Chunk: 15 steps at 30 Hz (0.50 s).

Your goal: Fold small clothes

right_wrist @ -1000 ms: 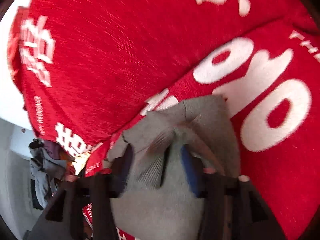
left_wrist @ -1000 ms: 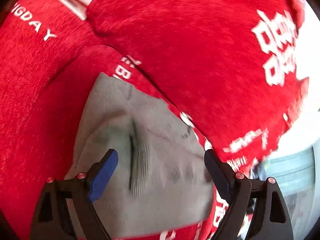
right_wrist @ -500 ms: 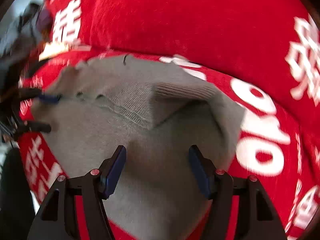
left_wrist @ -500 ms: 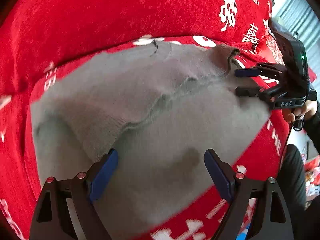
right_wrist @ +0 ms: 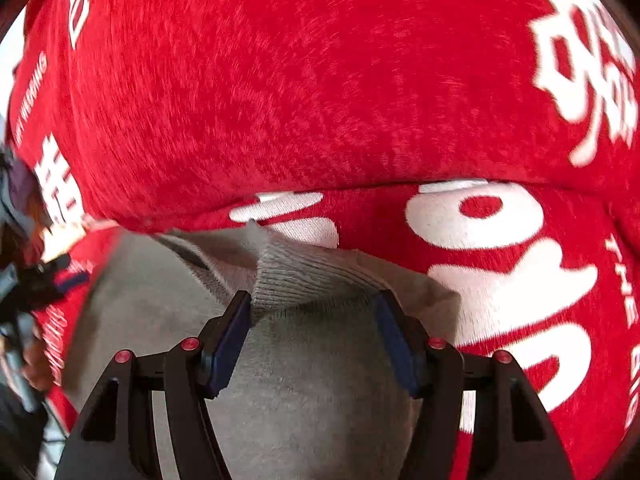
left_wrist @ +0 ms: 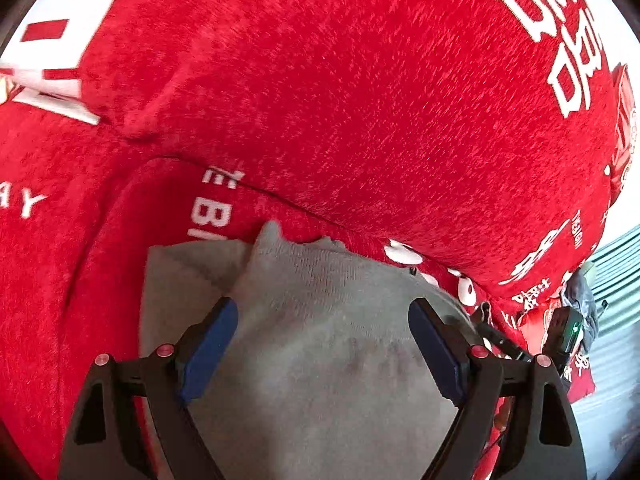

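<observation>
A grey knit garment (left_wrist: 320, 364) lies on the red seat cushion (left_wrist: 100, 280), close to the backrest. My left gripper (left_wrist: 322, 344) hovers over its left part, jaws wide open, nothing pinched between the blue pads. A folded corner (left_wrist: 192, 272) lies to the left of it. In the right wrist view the same garment (right_wrist: 312, 380) has a ribbed edge (right_wrist: 308, 276) raised in a ridge between the fingertips of my right gripper (right_wrist: 314, 340). Its jaws stand open, and the ridge reaches the left pad (right_wrist: 228, 344). The left gripper (right_wrist: 66, 270) shows at the left rim.
The red backrest cushion (left_wrist: 360, 100) with white lettering rises right behind the garment. My right gripper's black body (left_wrist: 560, 332) with a green light is at the right rim. A person's hand (right_wrist: 36, 364) holds the left tool. Dark clothes (left_wrist: 580, 292) lie past the sofa's end.
Half a second ago each camera looked across the spread garment at the other gripper; both have swung back to face the backrest. The ribbed edge now stands between the right fingers.
</observation>
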Motion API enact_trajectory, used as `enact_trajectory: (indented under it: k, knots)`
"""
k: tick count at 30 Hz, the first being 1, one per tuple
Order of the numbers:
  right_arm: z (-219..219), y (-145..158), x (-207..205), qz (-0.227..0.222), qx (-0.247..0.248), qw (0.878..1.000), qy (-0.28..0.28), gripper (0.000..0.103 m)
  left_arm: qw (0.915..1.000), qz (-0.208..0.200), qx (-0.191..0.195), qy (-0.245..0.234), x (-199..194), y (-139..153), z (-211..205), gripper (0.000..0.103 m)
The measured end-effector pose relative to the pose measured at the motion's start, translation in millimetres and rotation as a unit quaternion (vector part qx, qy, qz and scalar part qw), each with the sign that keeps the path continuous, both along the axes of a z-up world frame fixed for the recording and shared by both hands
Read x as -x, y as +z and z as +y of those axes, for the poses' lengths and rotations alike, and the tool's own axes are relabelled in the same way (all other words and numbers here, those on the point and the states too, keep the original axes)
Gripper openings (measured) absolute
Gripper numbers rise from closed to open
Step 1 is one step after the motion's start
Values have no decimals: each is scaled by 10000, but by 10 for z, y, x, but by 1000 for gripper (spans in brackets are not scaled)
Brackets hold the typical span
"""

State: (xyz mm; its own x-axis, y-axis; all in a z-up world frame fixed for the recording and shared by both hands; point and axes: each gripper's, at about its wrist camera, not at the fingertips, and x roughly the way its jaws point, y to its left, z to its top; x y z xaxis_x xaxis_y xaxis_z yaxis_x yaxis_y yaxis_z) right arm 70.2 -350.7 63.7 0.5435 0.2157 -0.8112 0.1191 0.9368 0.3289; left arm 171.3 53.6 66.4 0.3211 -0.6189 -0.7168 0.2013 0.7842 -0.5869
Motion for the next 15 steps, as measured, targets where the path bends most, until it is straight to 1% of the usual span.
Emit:
enact_trajectory:
  k: [1, 3, 5, 6, 7, 8, 10, 11, 12, 14, 15]
  knots:
    - [-9, 35, 58, -66, 31, 9999, -104, 68, 10000, -64, -33, -25, 55, 25, 33, 88]
    - [-76, 135, 208, -236, 140, 9992, -283, 68, 9992, -227, -252, -191, 210, 84, 38, 88]
    - [-48, 233, 287, -414, 282, 9985, -207, 68, 9972, -348, -507, -434, 311, 108, -83, 88]
    - [0, 260, 308, -432, 422, 9982, -50, 68, 9957, -400, -629, -556, 336, 104, -153, 88]
    - [57, 258, 296, -388, 570, 9975, 133, 68, 9927, -481, -827, -732, 363, 95, -272, 88]
    - [147, 229, 263, -292, 838, 9955, 335, 68, 9903, -517, -966, -854, 323, 50, -418, 88]
    - [230, 149, 179, -136, 1132, 9923, 477, 68, 9869, -502, -1071, -1100, 280, -10, -665, 88]
    - [257, 118, 143, -100, 1106, 9924, 528, 68, 9848, -486, -1104, -1249, 260, -58, -773, 88]
    - [263, 76, 100, -40, 963, 9936, 594, 68, 9816, -495, -1276, -1332, 218, -130, -873, 88]
    - [300, -37, -7, 154, 810, 9939, 733, 68, 9759, -442, -1722, -1269, 111, -283, -958, 88]
    - [306, -116, -74, 278, 935, 9925, 735, 68, 9760, -342, -1782, -1200, 38, -358, -926, 88]
